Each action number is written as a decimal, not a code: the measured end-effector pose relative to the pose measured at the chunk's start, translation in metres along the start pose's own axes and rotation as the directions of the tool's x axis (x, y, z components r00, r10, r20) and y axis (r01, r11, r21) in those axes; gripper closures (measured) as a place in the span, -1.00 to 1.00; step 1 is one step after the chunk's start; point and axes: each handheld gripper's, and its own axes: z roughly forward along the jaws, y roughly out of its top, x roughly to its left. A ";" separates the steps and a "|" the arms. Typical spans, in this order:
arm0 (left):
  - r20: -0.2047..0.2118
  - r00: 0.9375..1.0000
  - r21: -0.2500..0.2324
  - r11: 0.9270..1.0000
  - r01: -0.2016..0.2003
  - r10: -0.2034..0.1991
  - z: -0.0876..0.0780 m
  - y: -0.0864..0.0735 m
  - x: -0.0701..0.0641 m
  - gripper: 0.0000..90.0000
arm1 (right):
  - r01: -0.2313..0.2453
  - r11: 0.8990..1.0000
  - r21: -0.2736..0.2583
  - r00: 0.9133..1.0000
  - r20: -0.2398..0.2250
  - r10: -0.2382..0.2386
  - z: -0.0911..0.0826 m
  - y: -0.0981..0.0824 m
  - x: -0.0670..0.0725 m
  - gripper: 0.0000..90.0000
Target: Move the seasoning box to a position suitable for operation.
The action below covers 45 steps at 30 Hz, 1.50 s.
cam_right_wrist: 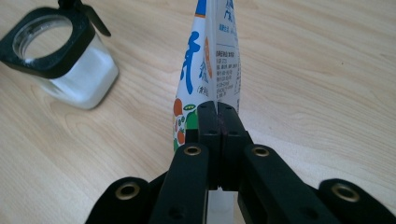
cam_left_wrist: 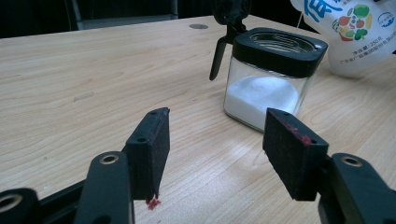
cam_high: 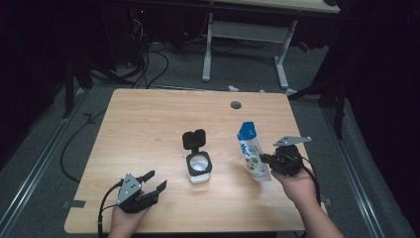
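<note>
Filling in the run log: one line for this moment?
left gripper: open, empty | right gripper: shut on pouch, upright on table | jar: lid open, white powder inside

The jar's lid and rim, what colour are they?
Black, on the glass jar; its flip lid stands open. The left gripper view shows it best.

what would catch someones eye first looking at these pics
Most striking is the blue and white pouch right of the table's middle, pinched by its edge in the shut right gripper. Beside it, at the table's centre, stands a glass jar part full of white powder, its black flip lid swung open. At the near left, the left gripper rests with its jaws open and nothing between them.
</note>
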 end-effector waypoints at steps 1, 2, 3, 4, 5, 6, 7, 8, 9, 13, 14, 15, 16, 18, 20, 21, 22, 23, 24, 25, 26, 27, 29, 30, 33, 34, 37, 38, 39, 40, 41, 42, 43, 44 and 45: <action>-0.001 1.000 0.000 1.000 -0.001 0.001 0.000 0.000 0.000 -0.07 | -0.006 1.000 -0.017 1.000 -0.002 0.006 0.000 -0.002 0.000 1.00; -0.001 1.000 0.000 1.000 -0.003 0.003 0.000 0.000 0.000 -0.07 | -0.015 1.000 -0.026 1.000 -0.001 0.015 0.000 -0.004 0.000 1.00; -0.001 1.000 0.000 1.000 -0.005 0.005 0.000 0.000 0.000 -0.07 | -0.018 0.999 -0.045 1.000 -0.003 0.017 0.000 -0.006 0.000 1.00; -0.002 1.000 0.000 1.000 -0.008 0.008 0.000 0.000 0.001 -0.07 | -0.022 0.998 -0.061 1.000 -0.005 0.022 0.000 -0.009 0.000 1.00; -0.003 1.000 0.000 1.000 -0.010 0.010 0.000 0.000 0.001 -0.07 | -0.027 0.997 -0.074 1.000 -0.001 0.027 0.000 -0.011 0.000 1.00; -0.004 1.000 0.000 1.000 -0.012 0.012 0.000 0.000 0.001 -0.07 | -0.025 0.996 -0.088 1.000 0.000 0.025 0.001 -0.013 0.000 1.00; -0.004 1.000 0.000 1.000 -0.014 0.014 -0.001 0.000 0.001 -0.07 | -0.033 0.995 -0.099 0.999 -0.002 0.033 0.002 -0.015 0.000 1.00; -0.004 1.000 0.001 1.000 -0.016 0.016 -0.001 0.000 0.001 -0.07 | -0.031 0.993 -0.114 0.999 0.002 0.032 0.002 -0.017 0.000 1.00; -0.005 1.000 0.001 1.000 -0.018 0.018 -0.001 0.000 0.001 -0.07 | -0.032 0.991 -0.127 0.999 0.007 0.033 0.003 -0.019 0.000 1.00; -0.010 1.000 0.005 1.000 -0.028 0.028 -0.001 0.000 0.002 -0.07 | -0.052 0.982 -0.180 0.999 -0.003 0.052 0.006 -0.027 -0.002 1.00; -0.010 1.000 0.004 1.000 -0.024 0.024 -0.001 0.001 0.002 -0.07 | -0.055 0.980 -0.192 0.998 -0.005 0.055 0.007 -0.029 -0.003 1.00; -0.010 1.000 0.006 1.000 -0.023 0.023 -0.001 0.001 0.003 -0.07 | -0.060 0.976 -0.208 0.998 -0.008 0.060 0.008 -0.031 -0.003 1.00; -0.013 1.000 0.007 1.000 -0.023 0.023 -0.001 0.002 0.003 -0.07 | -0.058 0.973 -0.222 0.998 -0.004 0.059 0.008 -0.033 -0.003 1.00; -0.018 1.000 0.004 1.000 -0.024 0.024 -0.002 0.003 0.004 -0.07 | -0.054 0.968 -0.246 0.998 0.002 0.056 0.010 -0.036 -0.003 1.00; -0.023 0.999 0.000 1.000 -0.022 0.022 -0.003 0.004 0.006 -0.07 | -0.066 0.960 -0.270 0.998 0.001 0.069 0.012 -0.040 -0.002 1.00; -0.026 0.999 -0.002 1.000 -0.019 0.019 -0.003 0.004 0.007 -0.07 | -0.070 0.957 -0.283 0.997 0.000 0.073 0.013 -0.041 -0.003 1.00; -0.028 0.999 -0.003 1.000 -0.017 0.017 -0.003 0.005 0.007 -0.07 | -0.071 0.952 -0.297 0.997 0.000 0.074 0.014 -0.043 -0.003 1.00; -0.030 0.999 -0.004 1.000 -0.016 0.016 -0.003 0.005 0.008 -0.07 | -0.076 0.949 -0.307 0.997 -0.003 0.079 0.015 -0.044 -0.003 1.00; -0.032 0.999 -0.005 1.000 -0.016 0.016 -0.003 0.006 0.009 -0.07 | -0.078 0.945 -0.317 0.997 -0.003 0.082 0.016 -0.046 -0.003 1.00; -0.033 0.999 -0.008 1.000 -0.012 0.012 -0.003 0.006 0.009 -0.07 | -0.075 0.942 -0.326 0.997 0.003 0.080 0.017 -0.046 -0.003 1.00; -0.034 0.999 -0.004 1.000 -0.012 0.012 -0.003 0.006 0.010 -0.07 | -0.074 0.939 -0.336 0.997 0.002 0.080 0.018 -0.047 -0.003 1.00; -0.036 0.999 0.000 1.000 -0.015 0.015 -0.003 0.006 0.010 -0.07 | -0.074 0.936 -0.345 0.997 0.000 0.078 0.020 -0.048 -0.003 1.00; -0.034 0.999 0.000 1.000 -0.016 0.016 -0.002 0.005 0.010 -0.07 | -0.071 0.928 -0.365 0.997 0.006 0.078 0.022 -0.049 -0.002 1.00; -0.032 0.999 0.002 1.000 -0.019 0.019 -0.002 0.005 0.010 -0.07 | -0.067 0.925 -0.374 0.997 -0.001 0.073 0.024 -0.049 -0.002 1.00; -0.030 0.999 0.004 1.000 -0.027 0.027 0.000 0.005 0.009 -0.07 | -0.055 0.913 -0.405 0.998 0.010 0.065 0.030 -0.050 -0.001 1.00; -0.030 0.999 0.008 0.999 -0.031 0.031 0.000 0.005 0.009 -0.07 | -0.061 0.908 -0.415 0.998 0.008 0.070 0.032 -0.051 -0.001 1.00; -0.029 0.999 0.007 1.000 -0.027 0.027 0.000 0.005 0.009 -0.07 | -0.083 0.897 -0.435 0.996 -0.004 0.091 0.037 -0.051 -0.003 1.00; -0.029 0.999 0.007 1.000 -0.026 0.026 0.000 0.005 0.009 -0.07 | -0.082 0.894 -0.441 0.996 -0.005 0.088 0.039 -0.051 -0.004 1.00; -0.029 0.999 0.007 1.000 -0.026 0.026 0.000 0.005 0.009 -0.07 | -0.085 0.892 -0.445 0.996 -0.007 0.091 0.040 -0.051 -0.004 1.00; -0.030 0.999 0.009 1.000 -0.028 0.028 -0.001 0.006 0.009 -0.07 | -0.084 0.890 -0.448 0.996 -0.001 0.093 0.041 -0.050 -0.005 1.00; -0.029 0.999 0.007 1.000 -0.027 0.027 -0.001 0.006 0.009 -0.07 | -0.085 0.888 -0.453 0.996 -0.002 0.094 0.041 -0.050 -0.005 1.00; -0.030 0.999 0.007 1.000 -0.028 0.028 -0.001 0.006 0.009 -0.07 | -0.085 0.886 -0.455 0.995 0.000 0.095 0.042 -0.050 -0.006 1.00; -0.031 0.999 0.007 1.000 -0.028 0.028 -0.001 0.006 0.010 -0.07 | -0.081 0.885 -0.458 0.995 0.006 0.095 0.042 -0.050 -0.006 1.00; -0.032 0.999 0.007 1.000 -0.027 0.027 -0.001 0.006 0.010 -0.07 | -0.080 0.884 -0.460 0.995 0.009 0.095 0.043 -0.050 -0.006 1.00; -0.033 0.999 0.005 1.000 -0.024 0.025 -0.001 0.006 0.010 -0.07 | -0.074 0.885 -0.461 0.996 0.016 0.092 0.043 -0.050 -0.007 1.00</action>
